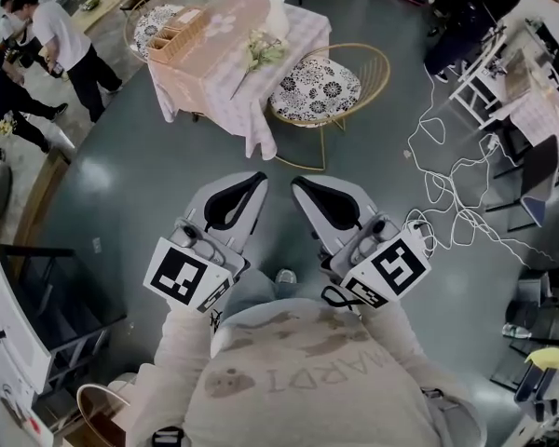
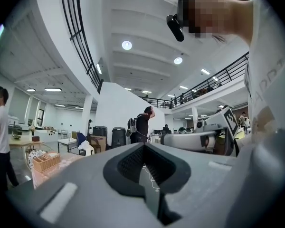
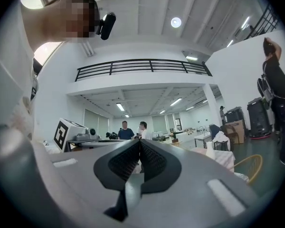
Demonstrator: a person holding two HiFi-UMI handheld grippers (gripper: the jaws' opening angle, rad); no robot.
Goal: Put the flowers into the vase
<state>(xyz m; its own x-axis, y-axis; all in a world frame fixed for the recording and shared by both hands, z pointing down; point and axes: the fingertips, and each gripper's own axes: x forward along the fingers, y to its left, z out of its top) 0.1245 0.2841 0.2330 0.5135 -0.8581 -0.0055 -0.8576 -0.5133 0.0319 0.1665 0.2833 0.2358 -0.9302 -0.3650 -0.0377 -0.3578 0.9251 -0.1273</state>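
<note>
A white vase (image 1: 277, 17) stands at the far side of a table under a pink cloth (image 1: 219, 73). The flowers (image 1: 260, 52) lie flat on that cloth, just in front of the vase. My left gripper (image 1: 260, 177) and right gripper (image 1: 298, 183) are held side by side close to my body, well short of the table, tips pointing toward it. Both are shut with nothing between the jaws. The left gripper view shows shut jaws (image 2: 143, 145) and the table's edge. In the right gripper view, beyond shut jaws (image 3: 139, 141), the vase (image 3: 210, 149) is small and distant.
A wicker basket (image 1: 175, 37) sits on the table's left part. A gold wire chair with a patterned cushion (image 1: 319, 87) stands at the table's right, another (image 1: 154, 21) behind its left. White cables (image 1: 447, 189) trail over the floor at right. People (image 1: 56, 35) stand at far left.
</note>
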